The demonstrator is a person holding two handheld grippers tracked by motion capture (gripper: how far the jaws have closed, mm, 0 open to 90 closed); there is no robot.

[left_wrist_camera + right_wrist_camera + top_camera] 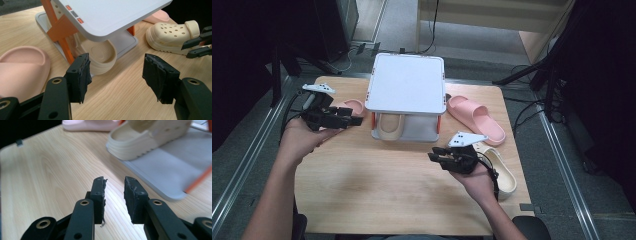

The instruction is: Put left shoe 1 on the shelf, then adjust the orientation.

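so the cream clog [502, 172] sits on the worktop [377, 190] just right of the right gripper [438, 154], toe pointing away; left gripper [357, 116] is farther off; both open, empty

Cream clog [388, 126], pink slide [476, 119], white-topped rack [406, 82]

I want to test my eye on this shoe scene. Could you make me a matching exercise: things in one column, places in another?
Things:
1. cream clog
2. cream clog on the rack
3. pink slide
4. left gripper

Places:
A. rack's lower shelf
B. table, right of the rack
C. beside the right hand
D. left of the rack, above the table

Pairs: 1-C, 2-A, 3-B, 4-D
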